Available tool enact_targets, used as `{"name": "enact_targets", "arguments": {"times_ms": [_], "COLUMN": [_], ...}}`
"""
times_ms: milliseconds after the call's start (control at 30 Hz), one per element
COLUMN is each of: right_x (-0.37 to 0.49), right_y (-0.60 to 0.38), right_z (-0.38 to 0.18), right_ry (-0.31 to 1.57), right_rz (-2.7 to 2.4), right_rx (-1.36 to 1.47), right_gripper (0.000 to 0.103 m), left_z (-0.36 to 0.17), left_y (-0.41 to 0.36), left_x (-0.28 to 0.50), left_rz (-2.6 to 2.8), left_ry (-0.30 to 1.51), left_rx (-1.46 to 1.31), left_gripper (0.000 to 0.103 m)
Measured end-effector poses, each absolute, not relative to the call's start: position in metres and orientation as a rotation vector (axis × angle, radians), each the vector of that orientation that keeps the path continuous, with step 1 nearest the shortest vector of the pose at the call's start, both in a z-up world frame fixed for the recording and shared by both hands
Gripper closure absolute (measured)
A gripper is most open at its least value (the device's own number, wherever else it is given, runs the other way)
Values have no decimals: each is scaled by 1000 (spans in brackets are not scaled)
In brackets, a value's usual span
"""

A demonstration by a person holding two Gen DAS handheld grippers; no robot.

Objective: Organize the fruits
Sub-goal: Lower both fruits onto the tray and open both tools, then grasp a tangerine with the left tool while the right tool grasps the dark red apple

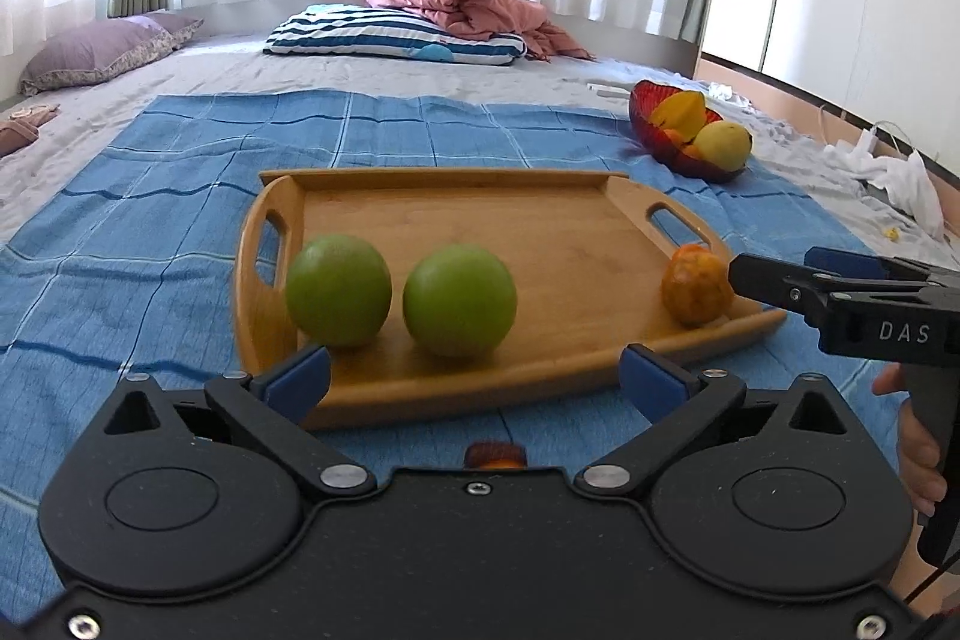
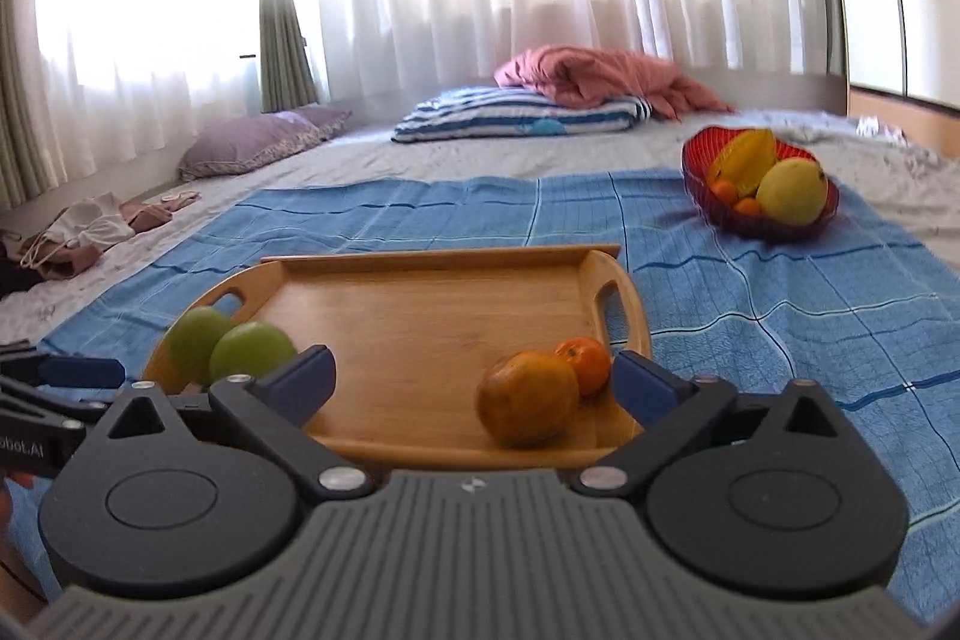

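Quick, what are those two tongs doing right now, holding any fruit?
Left tongs: open, holding nothing.
Right tongs: open, holding nothing; the oranges sit on the tray.

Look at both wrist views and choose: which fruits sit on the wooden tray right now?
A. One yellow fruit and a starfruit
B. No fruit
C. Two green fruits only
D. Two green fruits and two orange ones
D: the right wrist view shows two green fruits at the wooden tray's left end, and a large orange fruit beside a small orange one at its right end.
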State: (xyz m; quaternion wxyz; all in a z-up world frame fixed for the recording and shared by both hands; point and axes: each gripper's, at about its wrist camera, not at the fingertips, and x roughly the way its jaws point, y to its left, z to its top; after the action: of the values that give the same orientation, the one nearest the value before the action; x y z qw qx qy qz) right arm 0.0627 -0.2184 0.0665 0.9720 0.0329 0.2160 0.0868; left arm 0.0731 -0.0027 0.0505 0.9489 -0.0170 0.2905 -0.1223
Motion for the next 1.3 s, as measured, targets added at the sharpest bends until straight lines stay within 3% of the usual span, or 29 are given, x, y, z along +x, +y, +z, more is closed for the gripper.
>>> {"name": "enact_targets", "arguments": {"times_ms": [633, 1300], "right_x": [-12, -35], "right_y": [-194, -178], "right_z": [29, 13], "right_ry": [343, 336], "right_rz": [127, 129], "right_rx": [-24, -20], "right_gripper": [0, 0], "left_z": [26, 12], "left_y": [1, -5], "left_x": [25, 16], "left_rz": [-182, -165], "left_ry": [555, 577], "left_rx": [-22, -21], "left_gripper": [0, 0]}}
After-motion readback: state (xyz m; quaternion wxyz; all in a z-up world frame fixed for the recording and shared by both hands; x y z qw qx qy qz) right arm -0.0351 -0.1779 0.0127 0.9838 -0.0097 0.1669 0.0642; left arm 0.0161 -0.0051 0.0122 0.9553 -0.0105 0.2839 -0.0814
